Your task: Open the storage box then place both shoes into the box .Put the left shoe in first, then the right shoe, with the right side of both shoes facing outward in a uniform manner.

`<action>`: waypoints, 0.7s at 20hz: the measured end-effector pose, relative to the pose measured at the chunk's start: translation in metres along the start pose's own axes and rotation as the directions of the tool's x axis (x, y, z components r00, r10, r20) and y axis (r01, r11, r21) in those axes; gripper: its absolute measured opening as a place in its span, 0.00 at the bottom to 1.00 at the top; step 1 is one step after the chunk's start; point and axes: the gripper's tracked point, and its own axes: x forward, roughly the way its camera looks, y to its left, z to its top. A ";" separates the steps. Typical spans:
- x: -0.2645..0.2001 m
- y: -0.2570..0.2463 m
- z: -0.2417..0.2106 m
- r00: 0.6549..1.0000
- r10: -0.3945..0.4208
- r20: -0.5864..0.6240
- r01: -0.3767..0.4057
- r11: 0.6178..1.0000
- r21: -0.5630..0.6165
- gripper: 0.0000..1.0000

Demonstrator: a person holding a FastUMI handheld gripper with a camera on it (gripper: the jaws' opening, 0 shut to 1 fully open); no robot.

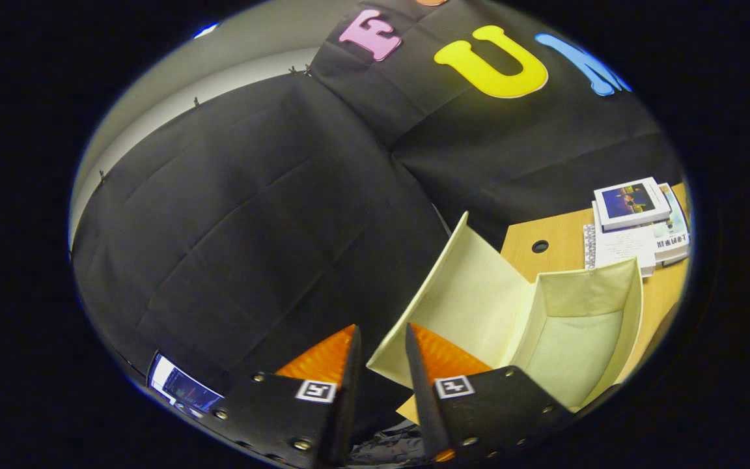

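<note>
The cream fabric storage box [586,293] stands open on a wooden table, and I can see its bare inside. Its lid [466,293] is swung up and stands nearly upright on the box's near-left side. My gripper [381,329] is at the lid's free lower corner. That corner sits in the narrow gap between the two fingers, which are closed down on it. The right finger [433,358] covers part of the lid's lower edge. The whole view is tilted.
The wooden table [658,299] has a round cable hole just beyond the box. A stack of books and booklets [632,205] lies on it past the box. A small lit screen [180,387] shows beside the left finger.
</note>
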 end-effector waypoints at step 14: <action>-0.107 -0.125 0.027 0.946 -0.302 0.116 0.315 0.942 -0.120 0.97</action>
